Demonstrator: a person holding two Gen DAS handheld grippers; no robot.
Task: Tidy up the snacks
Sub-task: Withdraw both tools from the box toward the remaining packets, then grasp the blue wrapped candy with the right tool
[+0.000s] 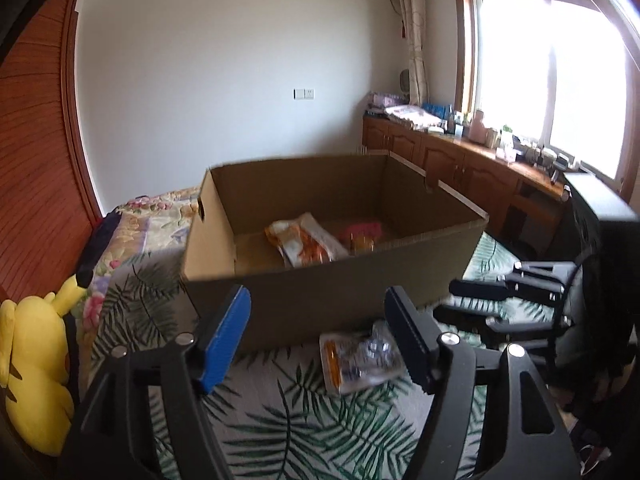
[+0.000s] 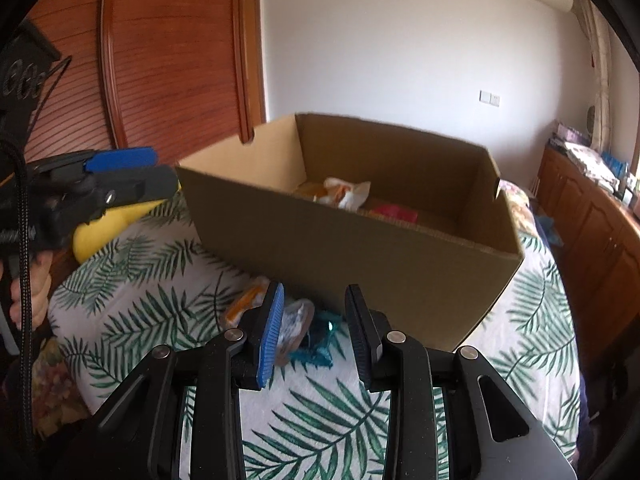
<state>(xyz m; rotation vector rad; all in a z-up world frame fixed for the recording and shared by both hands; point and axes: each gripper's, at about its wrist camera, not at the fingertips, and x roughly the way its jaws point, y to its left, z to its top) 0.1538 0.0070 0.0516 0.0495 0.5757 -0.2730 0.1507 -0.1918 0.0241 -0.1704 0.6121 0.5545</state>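
- The left gripper [image 1: 318,338] stands wide, nothing between its fingers; one pad is blue, the other black.
- Just past its tips a clear-and-orange snack packet [image 1: 358,358] lies flat on the leaf-print bedspread [image 1: 304,432], close before the near wall of the cardboard box [image 1: 332,292]. Its long axis runs roughly across the left wrist view, alongside that wall.
- The right gripper [image 2: 315,326] has a narrower gap, empty as well. Beyond its tips lie the same packet and a crumpled teal wrapper [image 2: 320,344], the two touching.
- The box sits open-topped on the bed. Inside lie an orange-and-white bag [image 1: 304,246], slanted toward the near wall, and a red pack [image 1: 362,234] beside it.
- A yellow plush toy [image 1: 32,376] rests at the bed's left edge.
- Around the bed: a slatted wooden wardrobe [image 2: 160,60], a white wall, low wooden cabinets [image 1: 452,160] under a bright window [image 1: 552,80].
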